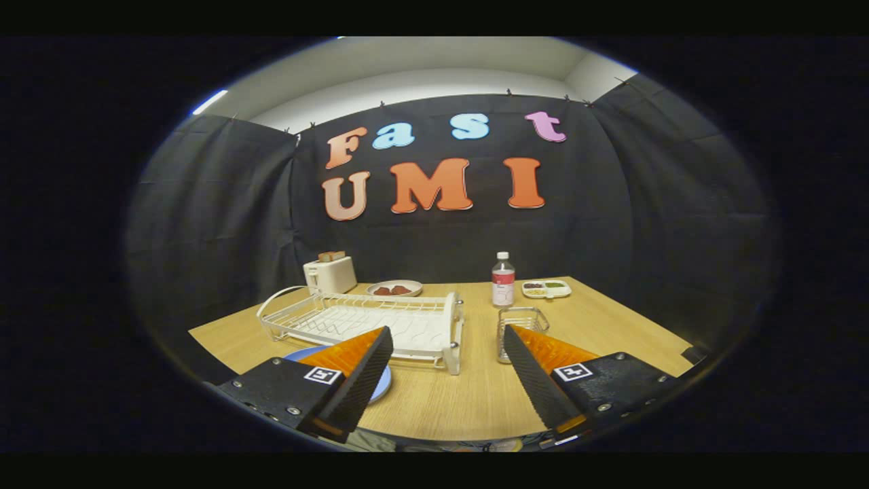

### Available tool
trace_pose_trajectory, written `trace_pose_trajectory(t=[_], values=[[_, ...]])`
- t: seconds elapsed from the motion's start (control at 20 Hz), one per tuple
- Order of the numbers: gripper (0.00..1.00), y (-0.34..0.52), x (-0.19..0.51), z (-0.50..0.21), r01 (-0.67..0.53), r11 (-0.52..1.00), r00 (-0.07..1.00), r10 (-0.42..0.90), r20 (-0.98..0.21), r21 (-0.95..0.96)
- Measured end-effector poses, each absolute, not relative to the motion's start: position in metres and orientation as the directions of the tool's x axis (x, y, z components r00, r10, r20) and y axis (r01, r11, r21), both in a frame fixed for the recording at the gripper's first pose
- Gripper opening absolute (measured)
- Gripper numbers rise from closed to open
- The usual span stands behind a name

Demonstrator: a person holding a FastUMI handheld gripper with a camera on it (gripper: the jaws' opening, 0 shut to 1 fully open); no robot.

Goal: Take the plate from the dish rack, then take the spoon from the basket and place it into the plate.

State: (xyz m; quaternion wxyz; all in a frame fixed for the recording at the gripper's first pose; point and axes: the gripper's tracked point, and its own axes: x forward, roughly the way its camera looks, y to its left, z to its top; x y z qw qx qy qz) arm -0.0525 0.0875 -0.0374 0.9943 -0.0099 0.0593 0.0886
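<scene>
Tongs [448, 370] wide, holding nothing, above the desk [461, 401]. Blue plate [381, 388] lies flat on the desk, mostly hidden behind the left finger, just in front of the dish rack [366, 322], which looks empty: step one looks done. Wire basket [521, 324] sits just beyond the right fingertip. Spoon: can't make it out. Fetch and placing seemingly left.

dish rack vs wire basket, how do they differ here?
The dish rack is white, wide and low, beyond the left finger; the wire basket is bare metal, small and boxy, just past the right finger. Both are wire-built and stand on the table. The gripper is open.
</scene>
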Motion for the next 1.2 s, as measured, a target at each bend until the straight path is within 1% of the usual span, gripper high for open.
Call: trace_pose_trajectory(t=[0.15, 0.35, 1.2], values=[[0.98, 0.067, -0.05, -0.026, -0.133, 0.991, 0.986, 0.128, -0.105, -0.034], [0.98, 0.059, -0.049, -0.019, -0.109, 0.993, 0.991, 0.104, -0.088, -0.047], [0.98, 0.057, -0.05, -0.017, -0.103, 0.994, 0.992, 0.099, -0.072, -0.048]])
